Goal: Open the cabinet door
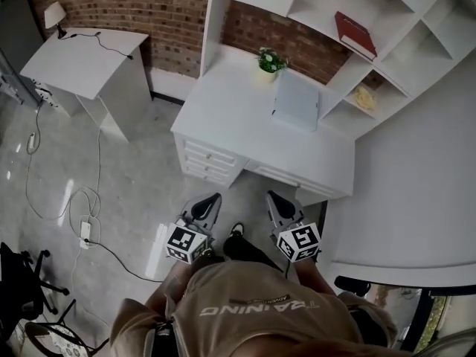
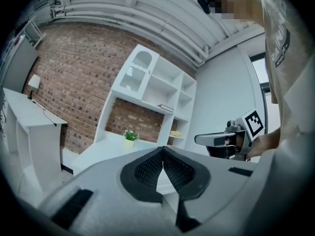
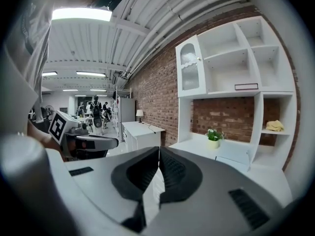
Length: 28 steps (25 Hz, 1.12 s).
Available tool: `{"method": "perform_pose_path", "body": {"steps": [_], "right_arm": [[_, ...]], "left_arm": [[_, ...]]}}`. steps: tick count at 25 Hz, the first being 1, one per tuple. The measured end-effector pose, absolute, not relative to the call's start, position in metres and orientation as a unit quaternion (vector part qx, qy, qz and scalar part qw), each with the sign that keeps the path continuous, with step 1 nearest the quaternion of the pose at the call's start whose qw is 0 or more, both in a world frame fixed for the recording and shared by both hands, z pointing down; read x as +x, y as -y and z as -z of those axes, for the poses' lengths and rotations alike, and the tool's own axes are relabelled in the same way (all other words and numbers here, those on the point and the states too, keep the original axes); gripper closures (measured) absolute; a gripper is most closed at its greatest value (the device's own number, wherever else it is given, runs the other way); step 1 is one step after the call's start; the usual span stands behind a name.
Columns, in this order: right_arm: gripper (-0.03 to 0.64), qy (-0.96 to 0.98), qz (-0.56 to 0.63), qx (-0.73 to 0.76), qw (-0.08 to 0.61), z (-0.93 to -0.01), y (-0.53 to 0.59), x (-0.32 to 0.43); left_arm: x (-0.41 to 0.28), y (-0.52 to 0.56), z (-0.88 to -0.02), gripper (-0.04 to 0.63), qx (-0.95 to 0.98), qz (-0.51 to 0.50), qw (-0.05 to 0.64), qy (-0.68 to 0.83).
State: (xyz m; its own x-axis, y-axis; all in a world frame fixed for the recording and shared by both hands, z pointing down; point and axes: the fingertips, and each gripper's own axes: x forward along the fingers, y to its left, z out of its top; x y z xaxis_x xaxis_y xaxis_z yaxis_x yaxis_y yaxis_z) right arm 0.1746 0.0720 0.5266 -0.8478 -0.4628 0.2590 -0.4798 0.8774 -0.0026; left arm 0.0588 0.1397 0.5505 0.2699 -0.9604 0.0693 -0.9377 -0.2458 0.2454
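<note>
Big white desk point(image 1: 245, 117) with a shelf unit point(image 1: 387, 43) on top, far side against the brick wall point(image 1: 149, 6). The glass cabinet door point(image 3: 189, 68) is at the unit's top left, shut. Left gripper point(image 1: 215, 198) and right gripper point(image 1: 272, 195) hang near the person, well apart from the desk, both pinched closed on nothing. Little plant point(image 1: 271, 60) on the desk

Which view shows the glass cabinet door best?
The right gripper view: the glass cabinet door appears whole, nearly face-on, knob included. The left gripper view shows it smaller, angled; the head view catches only a sliver at its top edge.
</note>
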Motion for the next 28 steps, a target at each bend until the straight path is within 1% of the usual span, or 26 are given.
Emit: {"method": "perform_pose_path", "body": {"steps": [7,13,16,23,28], "right_arm": [[0.603,0.961,-0.043,0.240,0.134,-0.546,-0.038,0.179],[0.603,0.975,0.001,0.206,0.084,-0.518,0.006,0.142],[0.603,0.976,-0.004,0.204,0.072,-0.518,0.033,0.131],[0.603,0.973,-0.034,0.202,0.107,-0.547,0.091,0.149],[0.603,0.971,-0.044,0.208,0.106,-0.567,0.135,0.161]], "left_arm": [[0.055,-0.111,-0.543,0.588,0.783,0.031,0.102,0.613],[0.017,-0.077,-0.533,0.588,0.756,-0.006,0.096,0.648],[0.010,-0.049,-0.526,0.588,0.757,-0.025,0.091,0.647],[0.030,0.022,-0.503,0.588,0.762,0.018,0.092,0.640],[0.023,0.041,-0.514,0.588,0.744,-0.004,0.094,0.662]]}}
